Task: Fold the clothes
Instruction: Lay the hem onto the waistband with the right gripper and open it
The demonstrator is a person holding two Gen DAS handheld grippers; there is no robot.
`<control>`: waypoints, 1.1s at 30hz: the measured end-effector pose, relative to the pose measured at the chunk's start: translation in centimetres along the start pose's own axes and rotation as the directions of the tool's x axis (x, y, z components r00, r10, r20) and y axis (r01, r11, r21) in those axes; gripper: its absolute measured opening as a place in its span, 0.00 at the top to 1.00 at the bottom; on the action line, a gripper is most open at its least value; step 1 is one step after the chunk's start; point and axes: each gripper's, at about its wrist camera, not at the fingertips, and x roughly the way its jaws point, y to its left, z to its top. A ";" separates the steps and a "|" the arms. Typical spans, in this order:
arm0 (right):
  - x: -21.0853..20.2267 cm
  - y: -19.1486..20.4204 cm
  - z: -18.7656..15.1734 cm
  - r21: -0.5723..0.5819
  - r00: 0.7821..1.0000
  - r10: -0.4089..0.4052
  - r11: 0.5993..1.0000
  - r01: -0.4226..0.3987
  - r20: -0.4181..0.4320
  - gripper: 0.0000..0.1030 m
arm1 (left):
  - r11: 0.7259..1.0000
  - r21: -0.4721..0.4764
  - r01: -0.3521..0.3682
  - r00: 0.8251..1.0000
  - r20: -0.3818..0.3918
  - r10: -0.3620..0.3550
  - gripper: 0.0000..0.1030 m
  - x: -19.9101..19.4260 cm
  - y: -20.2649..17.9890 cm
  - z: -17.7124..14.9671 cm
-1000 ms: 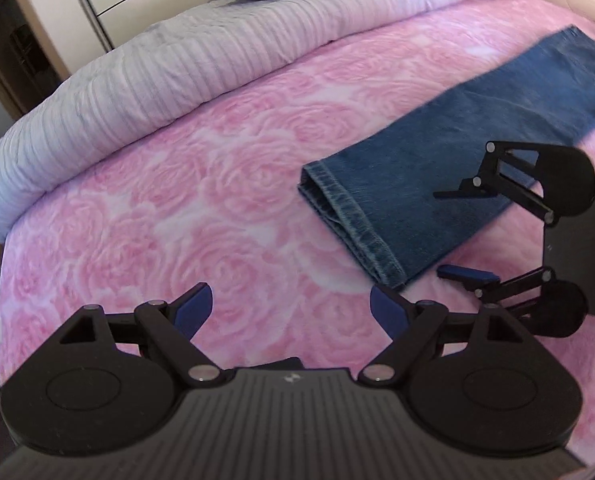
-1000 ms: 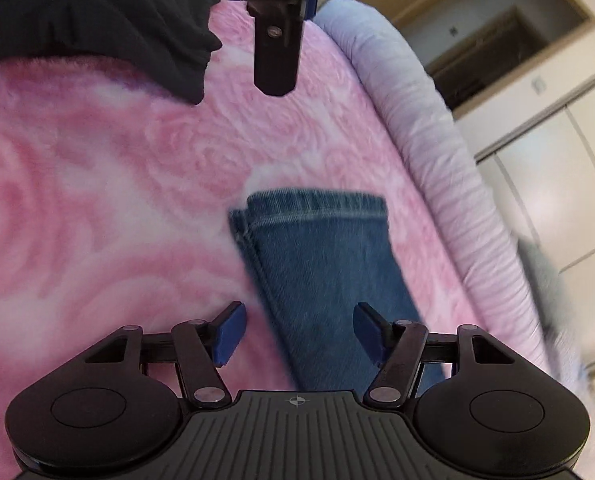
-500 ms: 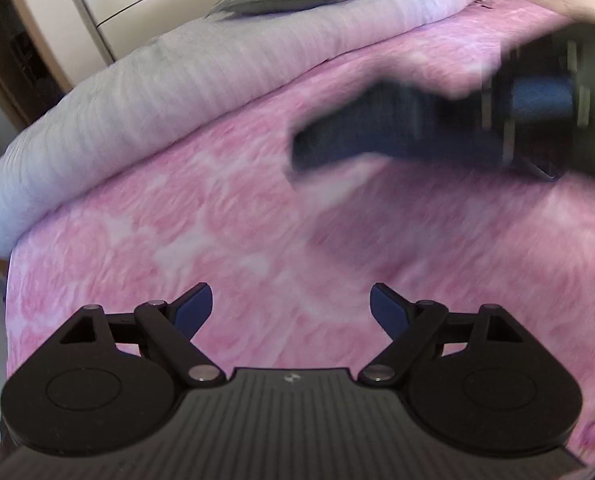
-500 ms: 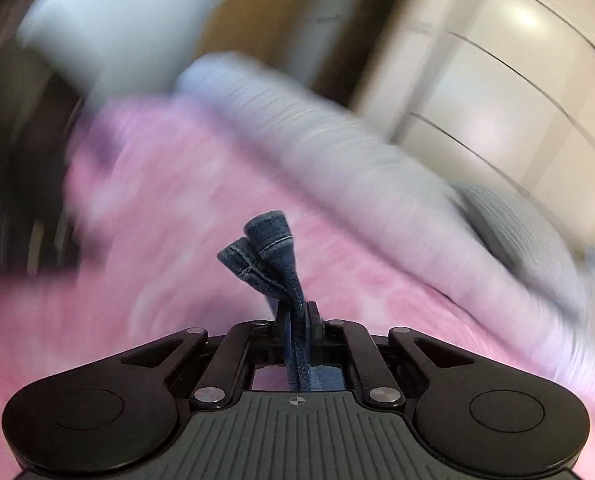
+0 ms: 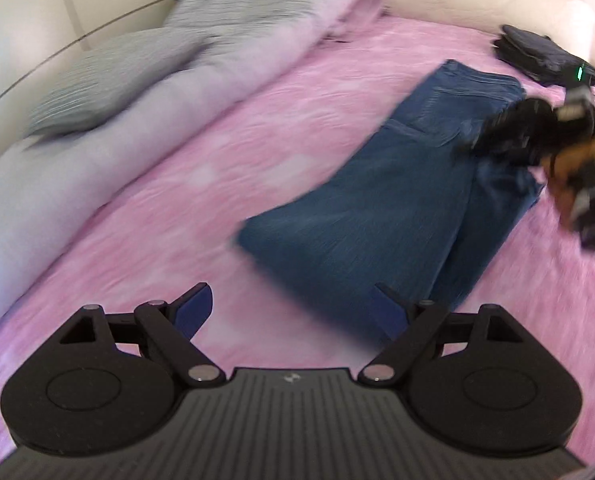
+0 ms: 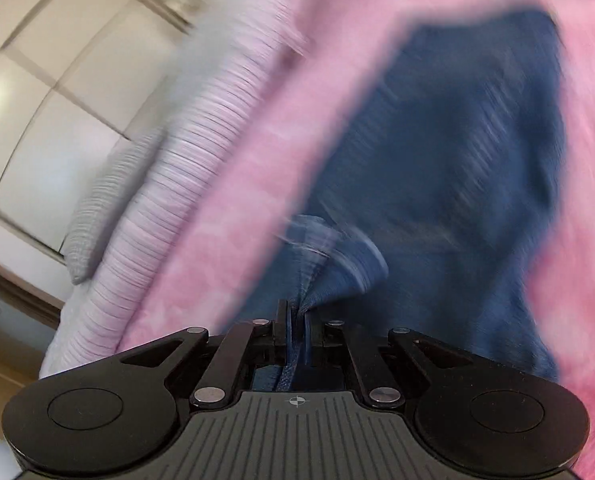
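The jeans (image 5: 381,216) lie folded over on the pink bedspread (image 5: 217,168), their hem pinched tight in my right gripper (image 6: 295,320). My left gripper (image 5: 293,312) hovers spread and empty. Dark clothes (image 5: 537,54) sit at two o'clock, a striped pillow (image 5: 109,76) at ten.

jeans (image 5: 381,216) — blue denim | folded over | lying on bed
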 end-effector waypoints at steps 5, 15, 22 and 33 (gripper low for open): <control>1.1 -3.5 0.5 0.092 0.994 0.050 0.995 -0.041 -0.102 0.96 | 0.992 0.120 0.046 0.998 -0.035 -0.042 0.19 5.1 -3.3 3.5; -2.6 -2.2 2.2 -0.169 0.984 -0.034 0.986 0.005 -0.173 0.94 | 0.996 0.090 0.028 0.976 -0.219 -0.007 0.18 14.4 -1.3 3.1; -2.3 2.2 4.1 -0.536 0.988 0.030 0.837 -0.109 -0.153 0.92 | 0.997 0.078 0.012 0.974 -0.227 0.006 0.19 13.7 -0.9 2.5; 2.7 1.4 3.7 -0.519 0.977 -0.063 0.853 -0.052 -0.201 0.86 | 0.989 -0.121 0.086 0.978 -0.179 -0.107 0.18 12.4 2.4 1.0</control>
